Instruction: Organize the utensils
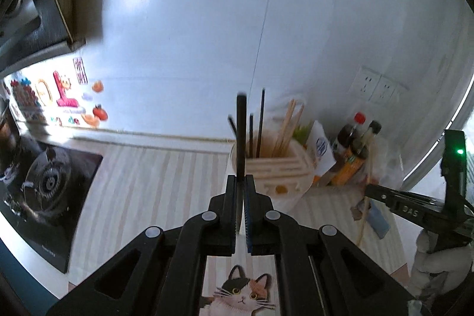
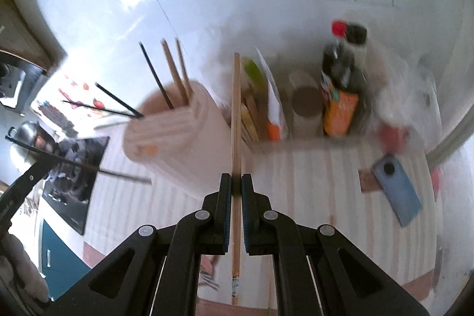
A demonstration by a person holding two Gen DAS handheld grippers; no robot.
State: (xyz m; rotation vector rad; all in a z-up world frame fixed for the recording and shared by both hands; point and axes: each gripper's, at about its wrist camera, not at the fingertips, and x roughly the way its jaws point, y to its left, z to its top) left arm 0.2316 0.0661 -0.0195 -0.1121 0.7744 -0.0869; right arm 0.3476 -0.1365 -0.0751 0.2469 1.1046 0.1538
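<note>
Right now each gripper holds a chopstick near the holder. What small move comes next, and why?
Probably ease the left gripper forward and down over the utensil holder. Its jaws are shut on a black chopstick already lined up near the holder's left opening, where other black ones stand. The right gripper, with its wooden chopstick, can wait.

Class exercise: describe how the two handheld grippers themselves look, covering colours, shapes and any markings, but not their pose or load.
Left gripper: matte black angular linkage arms, pale round pivot caps, blue ridged pads. Right gripper: the same build. Seen from the left wrist view, its side carries white lettering and a green light.
</note>
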